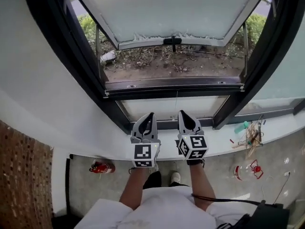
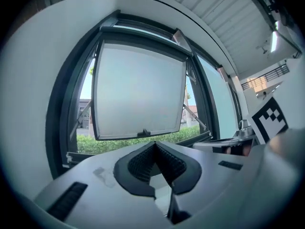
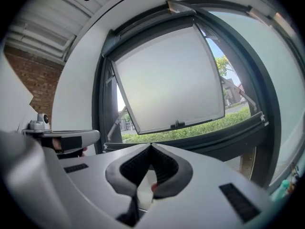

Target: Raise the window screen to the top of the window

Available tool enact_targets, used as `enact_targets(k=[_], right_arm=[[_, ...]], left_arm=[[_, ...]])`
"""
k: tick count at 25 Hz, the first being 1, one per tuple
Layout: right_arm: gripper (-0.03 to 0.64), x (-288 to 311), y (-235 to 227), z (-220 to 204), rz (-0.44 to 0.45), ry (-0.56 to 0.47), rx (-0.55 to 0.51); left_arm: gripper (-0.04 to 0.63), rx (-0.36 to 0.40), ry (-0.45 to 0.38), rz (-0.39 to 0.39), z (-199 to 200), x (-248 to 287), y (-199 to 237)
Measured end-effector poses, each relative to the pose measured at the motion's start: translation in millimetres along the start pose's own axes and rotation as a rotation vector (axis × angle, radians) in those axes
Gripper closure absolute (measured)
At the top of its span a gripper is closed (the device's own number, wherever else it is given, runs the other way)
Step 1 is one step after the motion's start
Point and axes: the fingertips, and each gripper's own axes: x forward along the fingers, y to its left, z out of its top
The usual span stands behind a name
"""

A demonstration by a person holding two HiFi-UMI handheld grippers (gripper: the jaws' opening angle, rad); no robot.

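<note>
The window [image 1: 174,83] has a dark frame and a frosted sash [image 1: 167,8] swung outward, with a small black handle [image 1: 172,40] on its lower edge. A grey bar runs along the bottom of the opening; I cannot make out the screen mesh itself. My left gripper [image 1: 151,116] and right gripper [image 1: 183,113] sit side by side over the white sill [image 1: 224,144], pointing at the lower pane, both shut and empty. In the left gripper view the jaws [image 2: 153,145] meet below the sash [image 2: 138,92]. The right gripper view shows its jaws [image 3: 150,147] closed below the sash [image 3: 167,80].
Tangled small items [image 1: 250,136] lie on the sill at the right. A red object [image 1: 101,167] rests on the floor at the lower left, another red item [image 1: 256,169] at the lower right. A brick wall [image 1: 24,175] stands at the far left. Hedge and soil lie outside.
</note>
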Motion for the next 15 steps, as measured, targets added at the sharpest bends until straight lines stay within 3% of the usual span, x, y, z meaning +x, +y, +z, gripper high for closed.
enact_targets(k=[3, 8, 11, 15], right_arm=[[0.618, 17.9, -17.2, 11.0, -0.053, -0.006, -0.062], [0.618, 48.8, -31.5, 21.4, -0.133, -0.027, -0.077], [0.618, 61.6, -32.7, 0.2, -0.143, 0.003, -0.056], [0.618, 73.5, -43.2, -55.5, -0.144, 0.104, -0.041]], left_arm=[[0.606, 0.004, -0.004, -0.078, -0.4, 36.3, 2.9], [0.606, 0.102, 0.024, -0.209, -3.3, 72.7, 13.7], [0.606, 0.193, 0.060, -0.306, -17.3, 92.3, 2.9], [0.606, 0.353, 0.091, -0.325, -31.4, 112.3, -6.3]])
